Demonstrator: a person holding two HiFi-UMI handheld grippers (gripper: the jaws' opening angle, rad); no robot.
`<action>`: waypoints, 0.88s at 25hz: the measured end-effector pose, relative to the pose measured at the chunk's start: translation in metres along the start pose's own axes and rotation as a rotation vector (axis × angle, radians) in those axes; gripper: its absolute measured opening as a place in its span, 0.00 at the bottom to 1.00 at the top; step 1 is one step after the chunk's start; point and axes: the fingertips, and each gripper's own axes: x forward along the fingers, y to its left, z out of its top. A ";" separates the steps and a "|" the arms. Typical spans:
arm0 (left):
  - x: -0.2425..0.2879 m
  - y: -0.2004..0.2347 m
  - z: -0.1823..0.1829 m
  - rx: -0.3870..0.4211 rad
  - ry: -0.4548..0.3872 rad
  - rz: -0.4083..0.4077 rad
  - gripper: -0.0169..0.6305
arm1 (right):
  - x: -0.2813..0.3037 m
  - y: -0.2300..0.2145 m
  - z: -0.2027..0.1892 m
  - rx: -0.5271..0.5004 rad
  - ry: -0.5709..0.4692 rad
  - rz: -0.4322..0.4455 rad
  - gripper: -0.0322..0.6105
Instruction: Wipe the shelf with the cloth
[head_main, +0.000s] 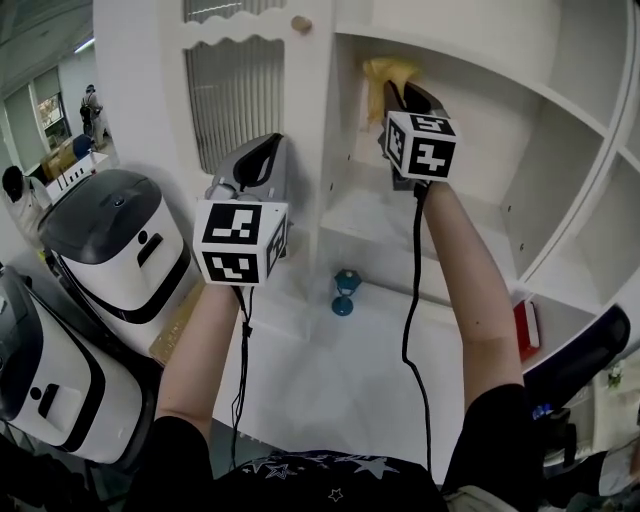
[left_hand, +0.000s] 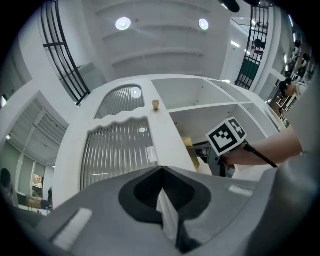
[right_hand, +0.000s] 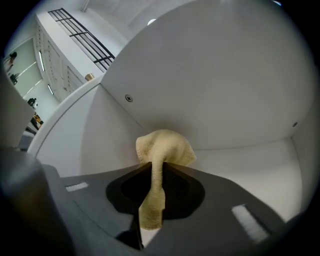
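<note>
A yellow cloth (head_main: 389, 72) is bunched against the back wall of a white shelf compartment (head_main: 380, 215), near its upper left corner. My right gripper (head_main: 404, 97) is shut on it. In the right gripper view the cloth (right_hand: 165, 146) sticks out past the closed jaws of the right gripper (right_hand: 152, 166) and a strip hangs back between them. My left gripper (head_main: 266, 150) is held up outside the compartment, in front of a ribbed door panel (head_main: 236, 90). Its jaws (left_hand: 161, 170) are shut with nothing in them. The left gripper view also catches the right gripper (left_hand: 214, 152) and the cloth (left_hand: 189, 148).
A small blue goblet (head_main: 344, 292) stands on the lower white surface below the compartment. A red item (head_main: 526, 326) lies at the right in a lower compartment. Two white-and-black machines (head_main: 120, 240) stand on the left. More open compartments (head_main: 590, 190) lie to the right.
</note>
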 end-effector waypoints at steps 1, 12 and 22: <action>0.001 0.002 0.001 0.000 -0.007 -0.002 0.03 | 0.005 -0.001 0.001 -0.004 -0.007 -0.008 0.16; 0.008 0.007 0.000 -0.029 -0.016 -0.019 0.03 | 0.052 -0.009 -0.002 -0.055 -0.032 -0.078 0.16; 0.007 -0.005 -0.001 -0.051 -0.017 -0.029 0.03 | 0.043 -0.032 -0.007 -0.083 -0.020 -0.124 0.16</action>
